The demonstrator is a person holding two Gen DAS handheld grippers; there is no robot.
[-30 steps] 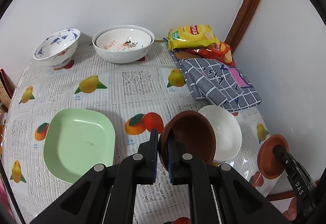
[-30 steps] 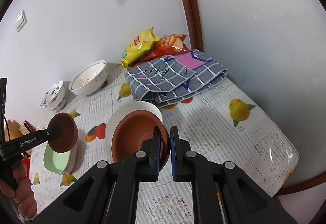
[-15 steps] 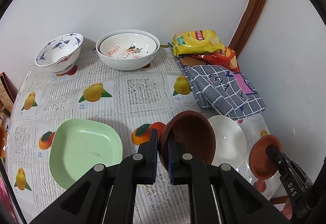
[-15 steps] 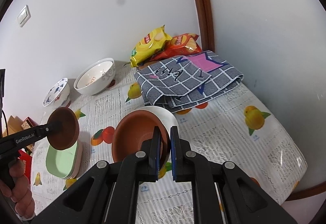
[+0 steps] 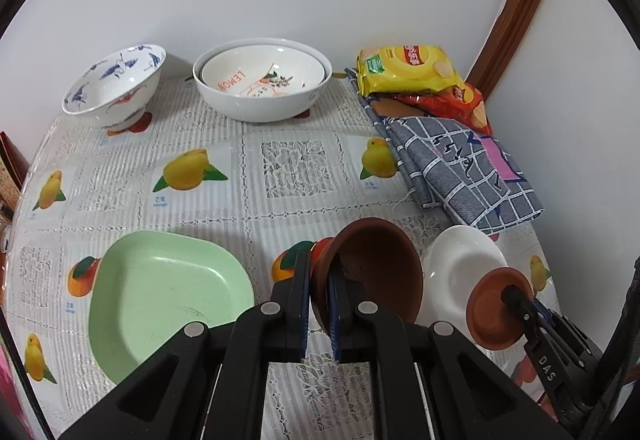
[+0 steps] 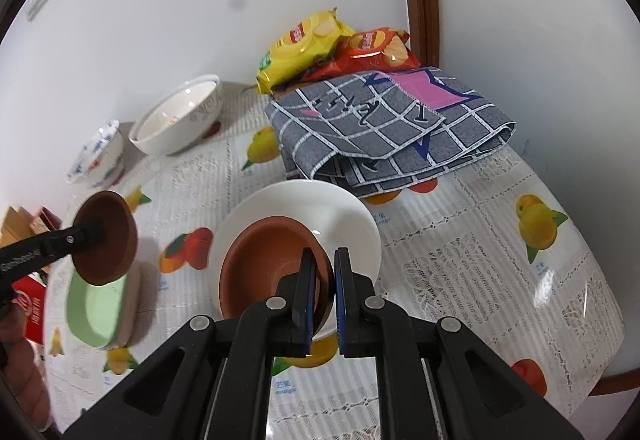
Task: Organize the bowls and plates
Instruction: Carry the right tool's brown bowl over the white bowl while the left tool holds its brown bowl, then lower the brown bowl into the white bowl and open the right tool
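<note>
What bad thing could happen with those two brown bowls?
Each brown bowl is pinched only by its rim, tilted, so it might slip: the left gripper holds the darker brown bowl above the table, the right gripper holds the lighter brown bowl over the white plate. A drop could chip the plate. The bowls are close together and could knock.

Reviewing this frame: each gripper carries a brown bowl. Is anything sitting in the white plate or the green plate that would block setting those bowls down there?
Nothing visible does. The white plate and green plate both look bare inside. The right gripper holds its brown bowl over the white plate; the left gripper's dark brown bowl hangs between the two plates.
</note>
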